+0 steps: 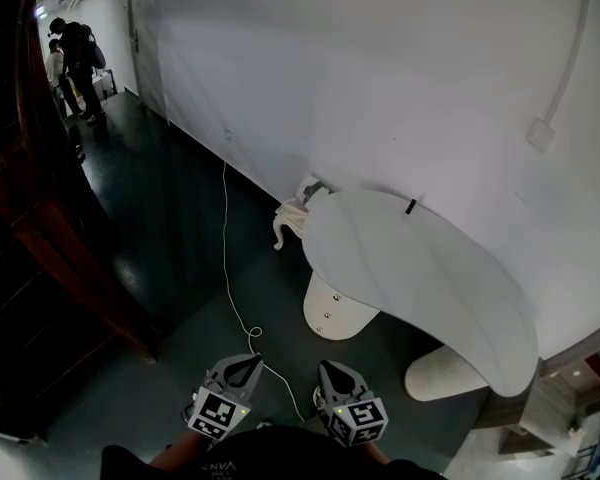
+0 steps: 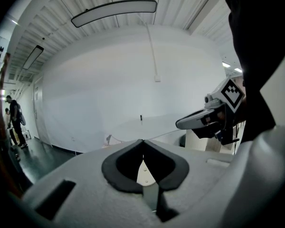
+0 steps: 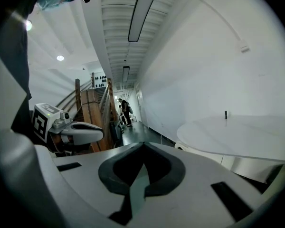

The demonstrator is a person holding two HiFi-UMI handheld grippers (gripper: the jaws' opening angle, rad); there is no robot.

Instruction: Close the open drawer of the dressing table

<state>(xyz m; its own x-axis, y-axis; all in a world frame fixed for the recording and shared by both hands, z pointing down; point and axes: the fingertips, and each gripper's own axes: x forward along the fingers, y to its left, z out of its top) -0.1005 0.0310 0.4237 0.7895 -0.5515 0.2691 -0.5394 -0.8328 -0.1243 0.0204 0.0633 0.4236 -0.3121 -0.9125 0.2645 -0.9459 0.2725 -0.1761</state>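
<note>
The white dressing table (image 1: 420,278) stands against the wall, with a curved top. Beneath its near edge a rounded drawer front (image 1: 335,313) with two small knobs sticks out past the top. My left gripper (image 1: 248,365) and right gripper (image 1: 332,371) hang side by side over the dark floor, well short of the table, both shut and empty. In the left gripper view the jaws (image 2: 142,140) meet at their tips, and the drawer front (image 2: 143,172) shows through the gap behind them. The right gripper (image 3: 142,144) is shut too, with the tabletop (image 3: 247,134) to its right.
A white cable (image 1: 227,268) runs over the floor from the wall toward the grippers. A pale object (image 1: 290,218) sits at the table's far end, and a small black item (image 1: 410,206) on the top. A wooden stair rail (image 1: 50,238) lies left. People (image 1: 75,63) stand far down the corridor.
</note>
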